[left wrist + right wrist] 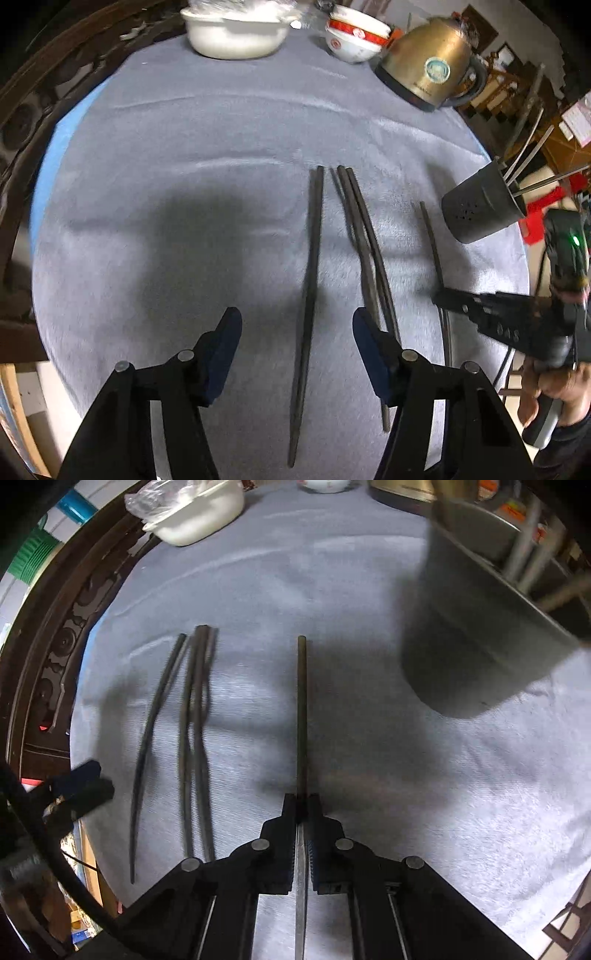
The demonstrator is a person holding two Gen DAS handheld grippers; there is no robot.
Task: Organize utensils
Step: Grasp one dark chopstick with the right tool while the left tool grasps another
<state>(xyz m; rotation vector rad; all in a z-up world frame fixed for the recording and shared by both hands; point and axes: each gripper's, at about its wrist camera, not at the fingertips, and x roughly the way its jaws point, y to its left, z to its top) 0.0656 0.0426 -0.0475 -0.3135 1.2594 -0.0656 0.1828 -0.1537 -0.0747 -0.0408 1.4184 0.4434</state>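
Several dark chopsticks lie on a grey cloth. In the left wrist view my left gripper is open, low over the cloth, with one chopstick between its jaws and a bundle of chopsticks by its right finger. My right gripper is shut on a single chopstick, which points forward; it also shows in the left wrist view with the right gripper at the right. A dark utensil holder with several utensils in it stands at the right; it shows close in the right wrist view.
A white pot, stacked red and white bowls and a brass kettle stand at the back of the round table. The dark carved table rim curves along the left. The loose chopsticks lie left of my right gripper.
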